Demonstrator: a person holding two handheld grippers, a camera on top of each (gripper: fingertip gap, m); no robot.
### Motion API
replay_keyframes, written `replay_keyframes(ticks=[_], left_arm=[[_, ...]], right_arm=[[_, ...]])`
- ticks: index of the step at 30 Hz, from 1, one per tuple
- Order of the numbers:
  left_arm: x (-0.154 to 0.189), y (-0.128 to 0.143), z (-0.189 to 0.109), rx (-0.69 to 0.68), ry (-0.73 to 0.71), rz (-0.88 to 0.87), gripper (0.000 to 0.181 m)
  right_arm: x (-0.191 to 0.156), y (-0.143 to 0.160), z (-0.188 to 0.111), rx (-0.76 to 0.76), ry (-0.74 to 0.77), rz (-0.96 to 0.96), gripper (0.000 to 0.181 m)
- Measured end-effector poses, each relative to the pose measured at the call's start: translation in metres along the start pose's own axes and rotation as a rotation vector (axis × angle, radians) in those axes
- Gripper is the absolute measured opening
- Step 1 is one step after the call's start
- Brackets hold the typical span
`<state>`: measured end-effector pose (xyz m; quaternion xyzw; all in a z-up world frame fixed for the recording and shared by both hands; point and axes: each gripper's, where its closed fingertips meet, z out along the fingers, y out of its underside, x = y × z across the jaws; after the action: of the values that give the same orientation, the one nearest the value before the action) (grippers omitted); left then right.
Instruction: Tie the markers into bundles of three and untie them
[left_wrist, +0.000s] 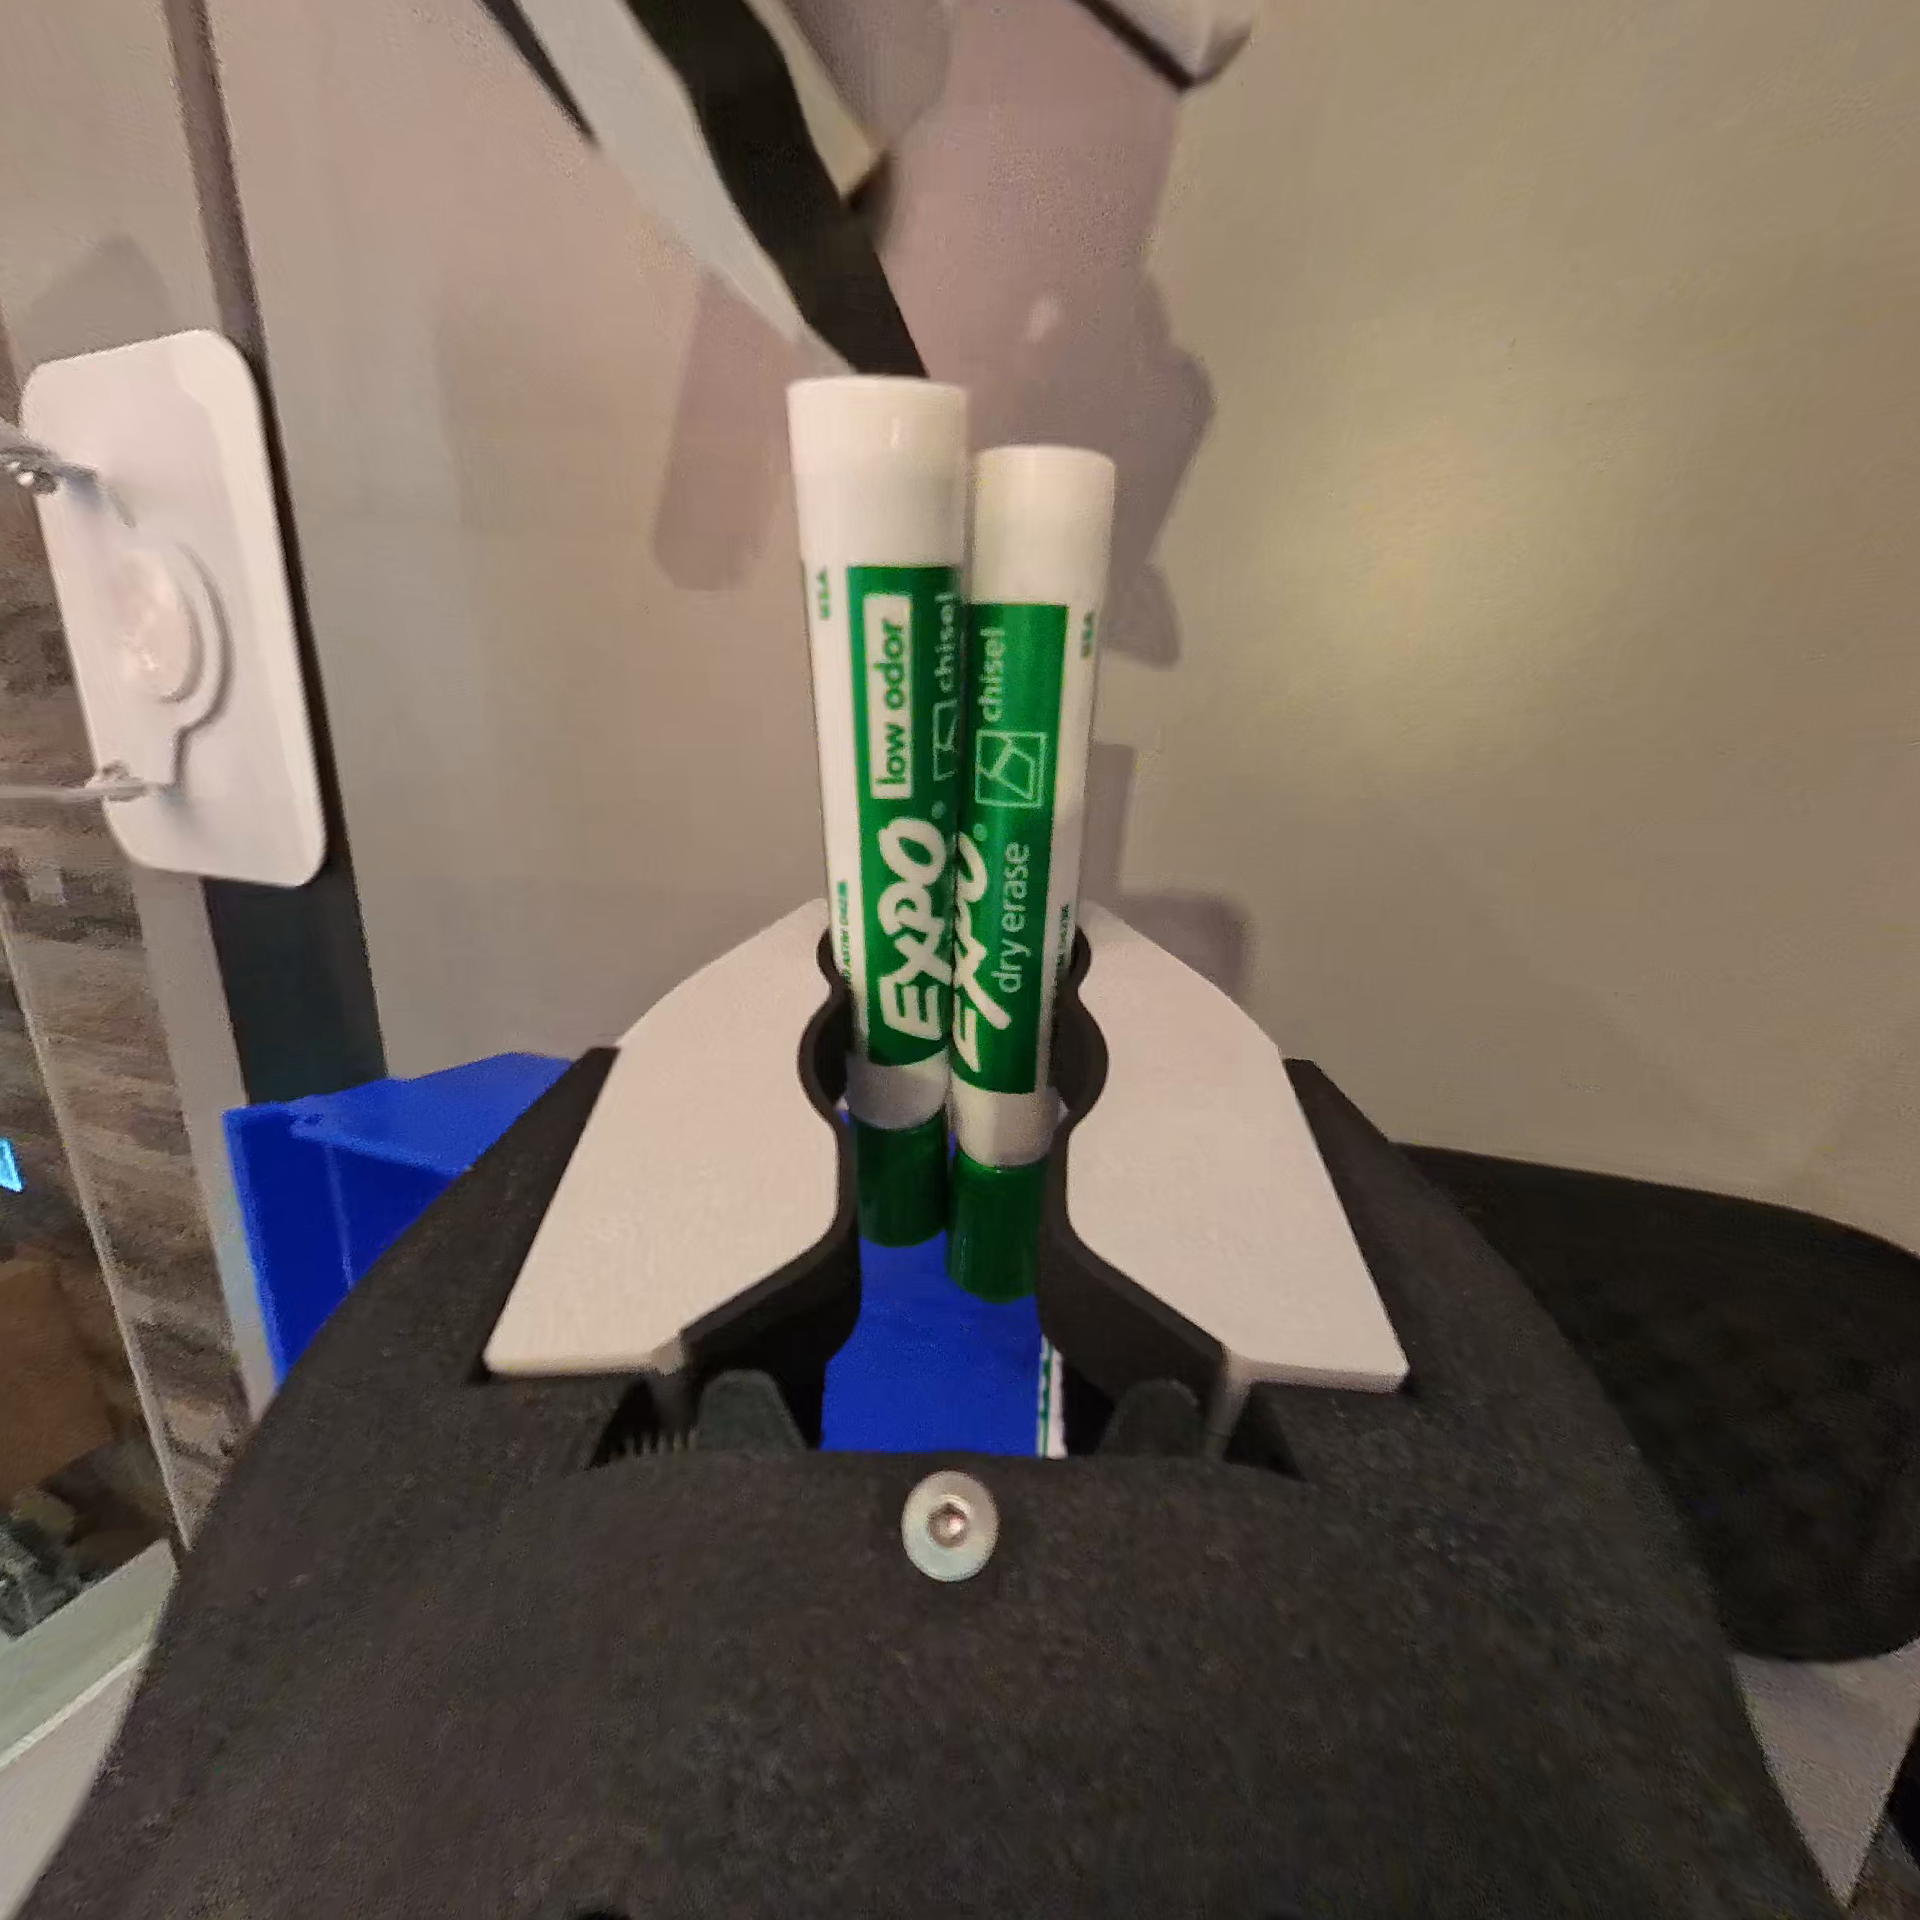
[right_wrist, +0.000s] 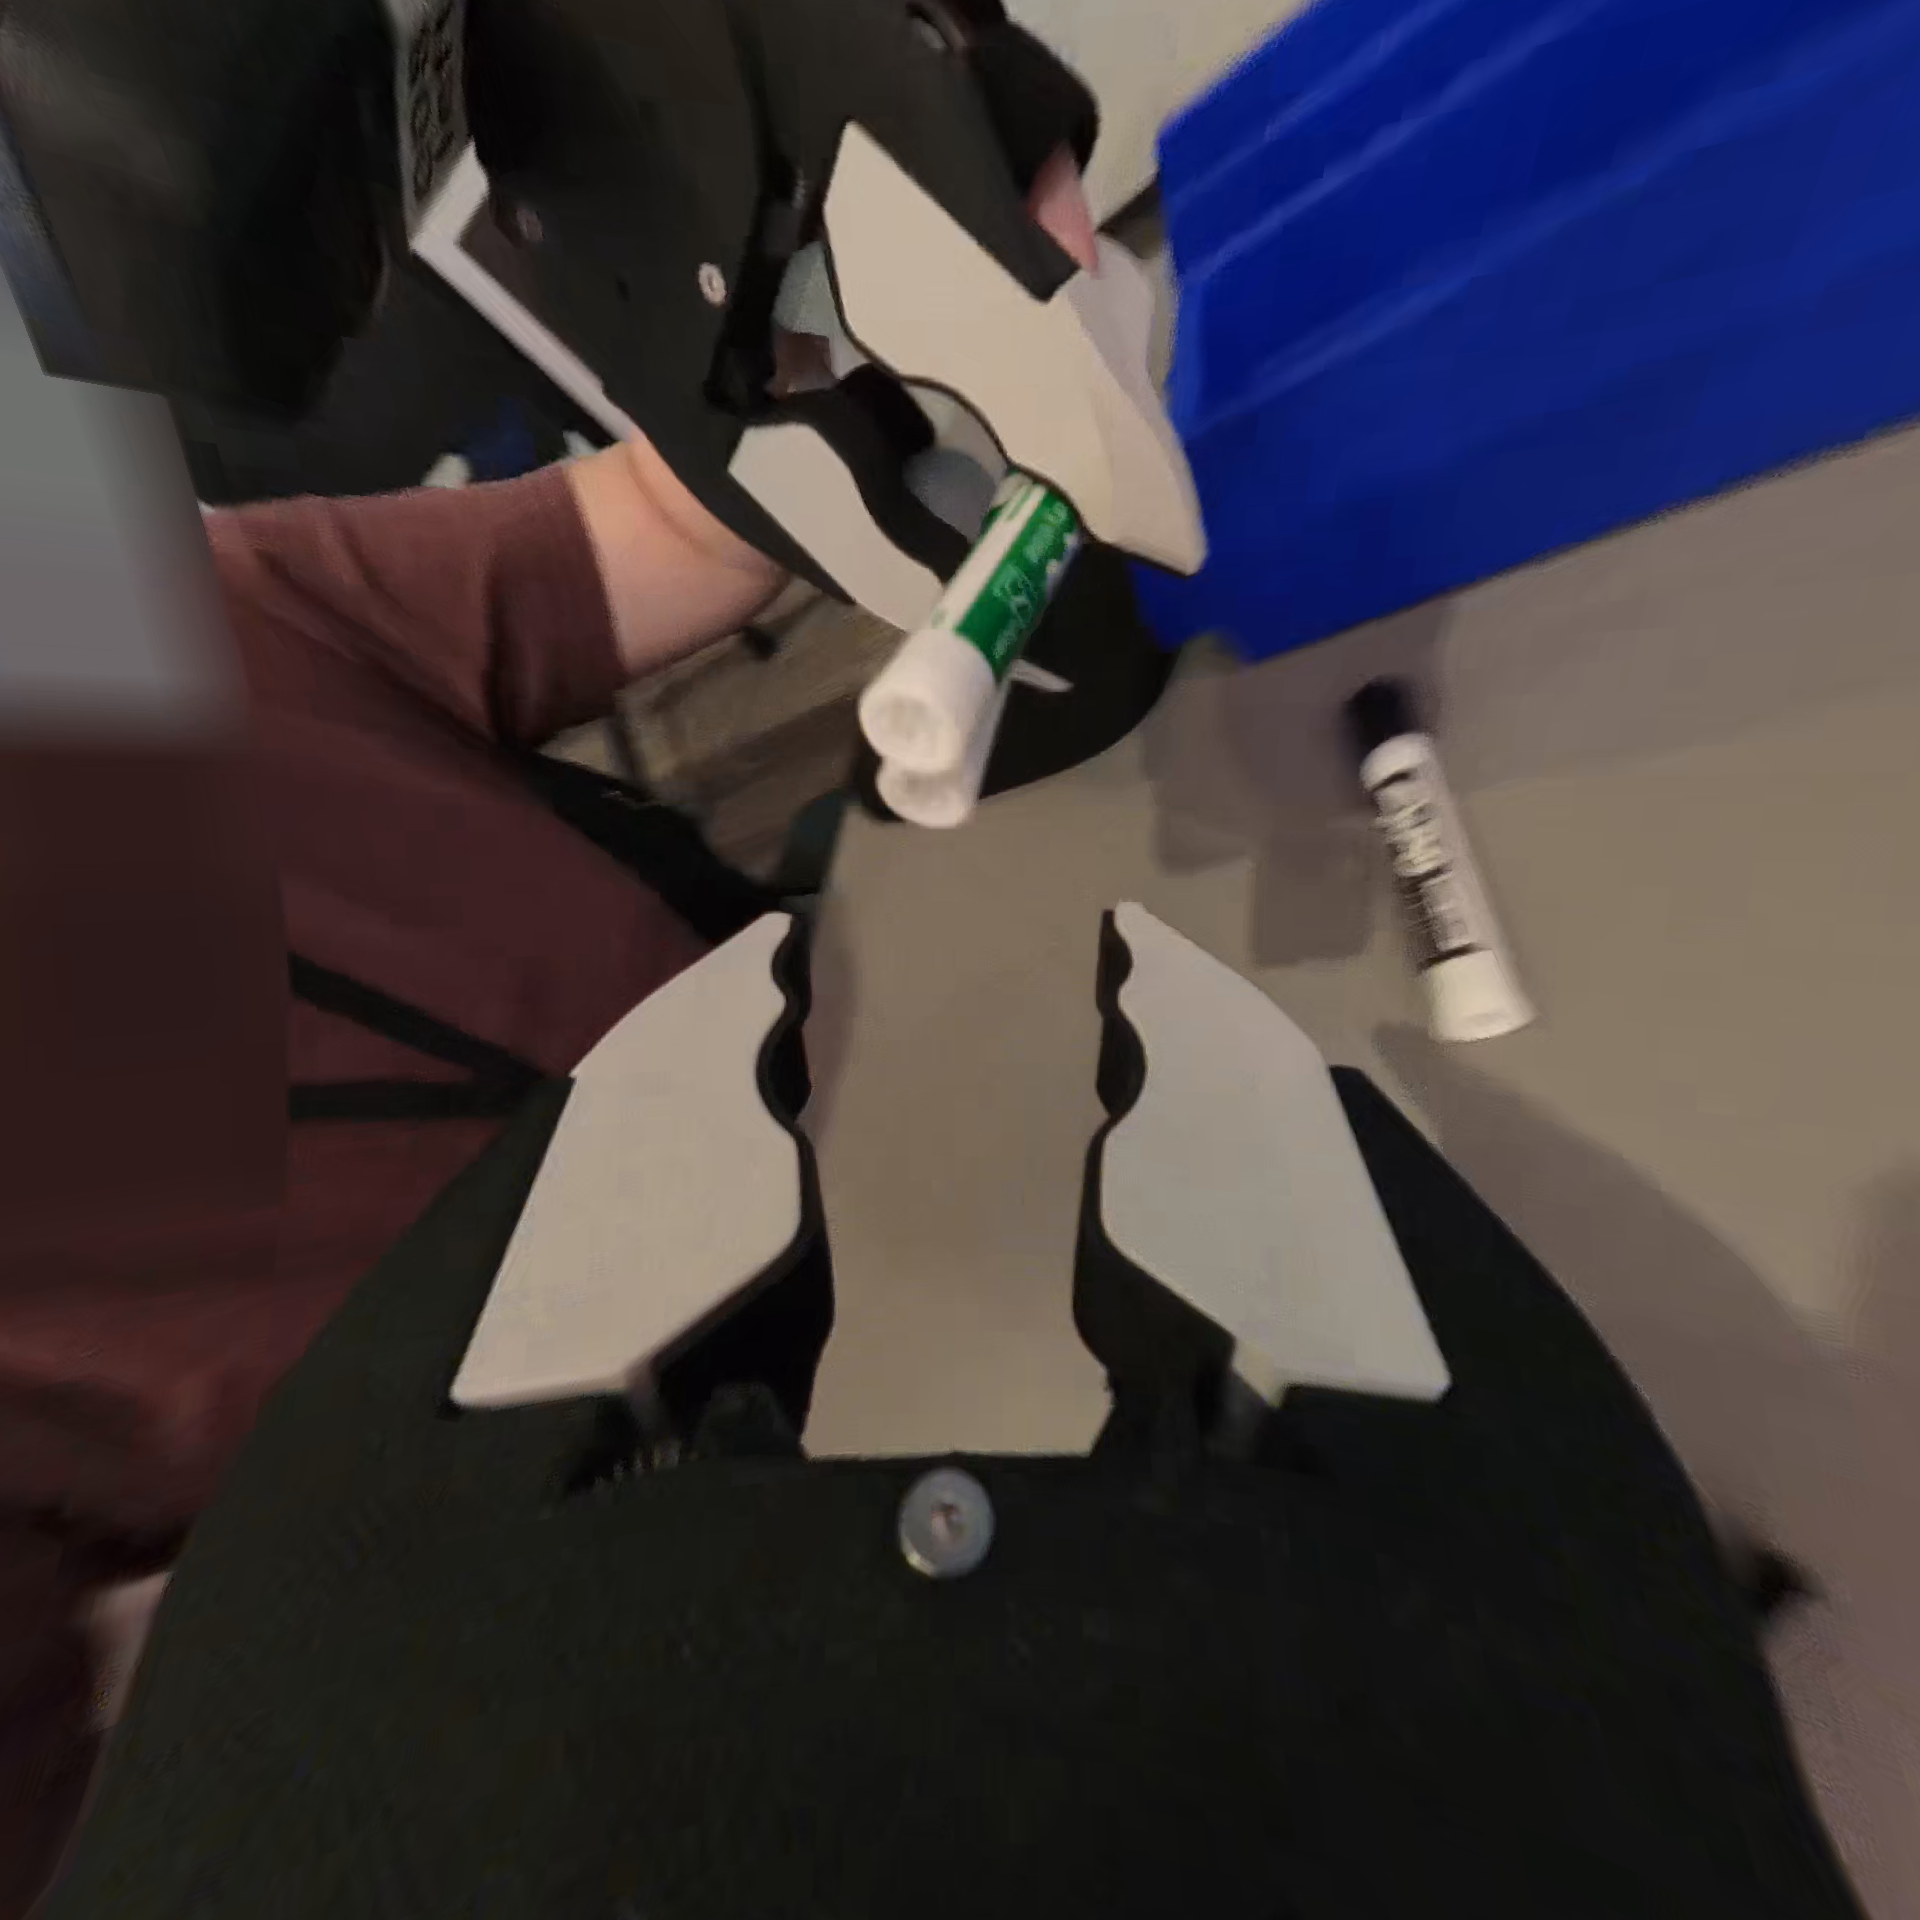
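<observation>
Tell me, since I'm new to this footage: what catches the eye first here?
Two green markers stand side by side, clamped in the left gripper, against a plain wall. The right gripper hangs open over the grey table, where one black marker lies beside a blue bin.

The green markers (left_wrist: 951, 831) are hidden at mid-barrel where the left gripper (left_wrist: 954, 961) clamps them. The blue bin (left_wrist: 312, 1195) behind that gripper is mostly hidden by its body, and cut by the top and right edges in the right wrist view. The black marker (right_wrist: 1429, 862), right of the right gripper (right_wrist: 954, 920), is motion-blurred (label illegible).
</observation>
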<state>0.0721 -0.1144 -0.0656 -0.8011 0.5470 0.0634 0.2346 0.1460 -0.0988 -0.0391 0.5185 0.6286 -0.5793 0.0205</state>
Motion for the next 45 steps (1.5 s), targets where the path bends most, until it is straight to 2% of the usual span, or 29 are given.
replay_keyframes(ticks=[3, 5, 7, 11, 15, 17, 20, 24, 27, 29, 32, 37, 41, 45], left_arm=[[-0.018, 0.005, -0.012, 0.016, -0.035, -0.027, 0.037], [-0.028, 0.003, -0.018, 0.052, -0.036, -0.048, 0.037], [-0.039, 0.002, -0.021, 0.07, -0.049, -0.051, 0.037], [-0.067, 0.002, -0.023, 0.065, -0.114, -0.062, 0.037], [-0.091, 0.008, -0.022, 0.048, -0.145, -0.093, 0.037], [-0.1, 0.017, -0.021, 0.038, -0.154, -0.12, 0.037], [-0.107, 0.032, -0.019, 0.03, -0.153, -0.164, 0.037], [-0.11, 0.046, -0.01, 0.013, -0.149, -0.207, 0.037], [-0.111, 0.051, -0.003, -0.017, -0.143, -0.208, 0.037], [-0.107, 0.054, 0.003, -0.036, -0.131, -0.195, 0.037], [-0.104, 0.059, 0.009, -0.066, -0.125, -0.195, 0.037], [-0.105, 0.065, 0.014, -0.1, -0.12, -0.203, 0.037], [-0.102, 0.057, 0.023, -0.102, -0.102, -0.194, 0.037], [-0.097, 0.051, 0.033, -0.148, -0.083, -0.165, 0.037]], right_arm=[[0.026, -0.006, -0.011, 0.11, 0.176, -0.243, 0.044], [0.049, -0.005, -0.01, 0.114, 0.298, -0.357, 0.043], [0.072, 0.001, 0.001, 0.075, 0.351, -0.387, 0.04], [0.108, 0.012, 0.032, -0.065, 0.349, -0.405, 0.032], [0.113, -0.001, 0.055, -0.089, 0.295, -0.483, 0.025], [0.117, 0.004, 0.063, -0.165, 0.293, -0.512, 0.025], [0.126, 0.017, 0.063, -0.245, 0.353, -0.581, 0.025], [0.14, 0.038, 0.058, -0.324, 0.408, -0.524, 0.029], [0.146, 0.04, 0.054, -0.317, 0.451, -0.504, 0.031], [0.146, 0.042, 0.05, -0.308, 0.457, -0.503, 0.022], [0.145, 0.043, 0.047, -0.317, 0.471, -0.499, 0.021], [0.095, 0.021, 0.032, -0.308, 0.415, -0.588, 0.02], [0.061, 0.0, -0.01, -0.289, 0.516, -0.665, 0.02], [0.044, -0.028, -0.059, -0.175, 0.687, -0.695, 0.021]])
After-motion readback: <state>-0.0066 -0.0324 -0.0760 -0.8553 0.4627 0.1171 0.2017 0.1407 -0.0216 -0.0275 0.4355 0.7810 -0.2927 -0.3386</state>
